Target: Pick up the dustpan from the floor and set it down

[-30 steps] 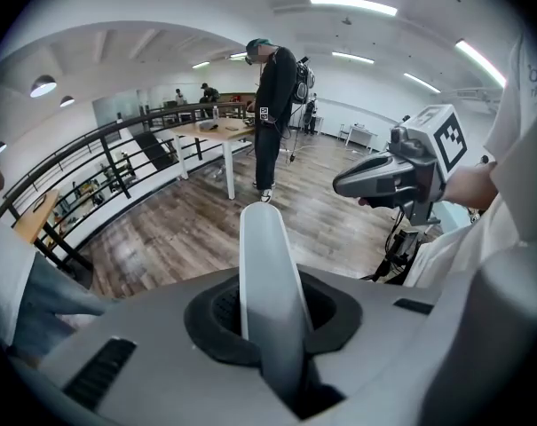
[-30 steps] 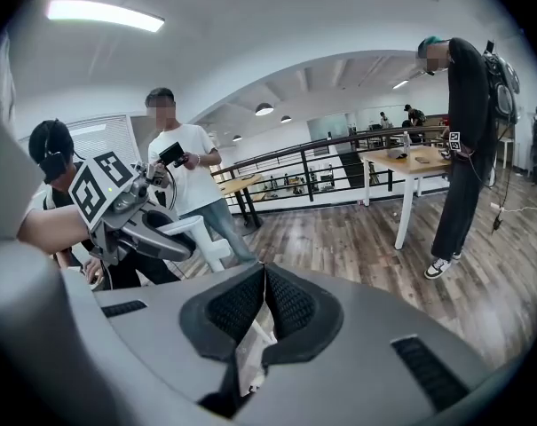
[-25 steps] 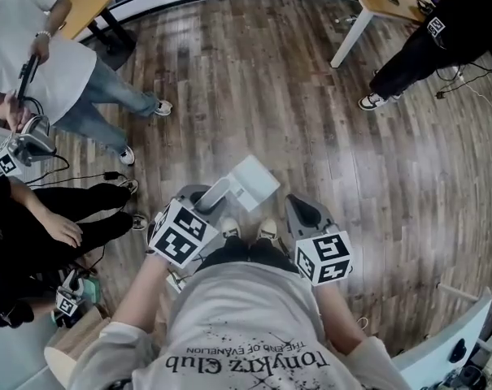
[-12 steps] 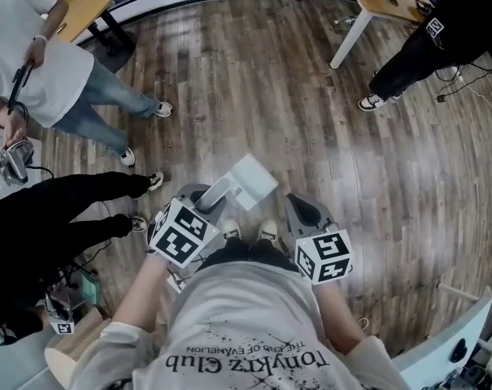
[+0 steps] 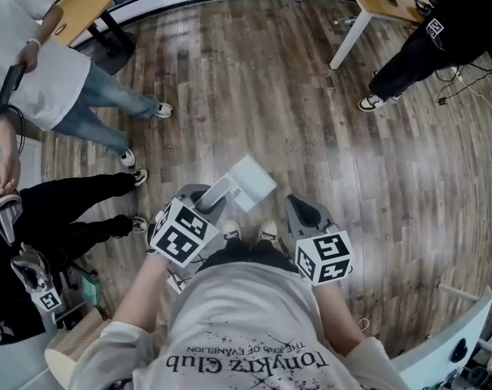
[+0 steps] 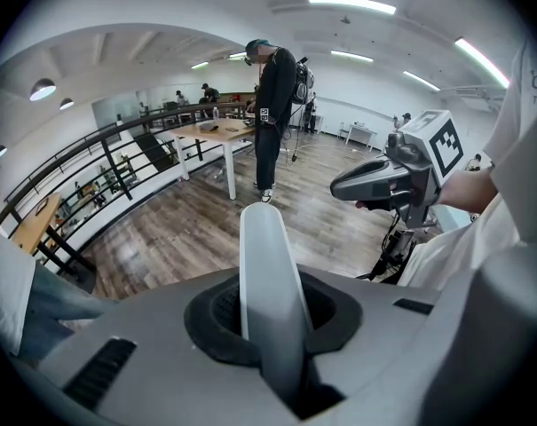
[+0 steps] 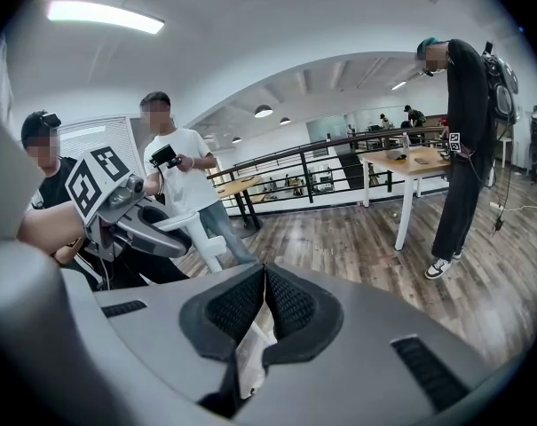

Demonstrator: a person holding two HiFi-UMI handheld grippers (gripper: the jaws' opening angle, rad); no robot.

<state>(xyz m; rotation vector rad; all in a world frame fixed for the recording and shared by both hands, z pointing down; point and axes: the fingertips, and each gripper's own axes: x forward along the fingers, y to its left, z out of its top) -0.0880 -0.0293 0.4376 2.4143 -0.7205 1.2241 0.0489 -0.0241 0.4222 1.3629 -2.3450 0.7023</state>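
The wood floor (image 5: 254,88) is made of long brown boards, with one bright shiny patch. A white table leg (image 5: 350,32) stands on it. Just below that leg, a bit to the right, stands a white and black shoe (image 5: 374,101). Further right of the leg, thin wires (image 5: 473,90) lie on the boards. Far left of the leg stands a black table foot (image 5: 115,47). Down and far left of the leg are white shoes (image 5: 163,108), then black shoes (image 5: 138,176). Well below the leg, two pale shoes (image 5: 267,231) stand side by side
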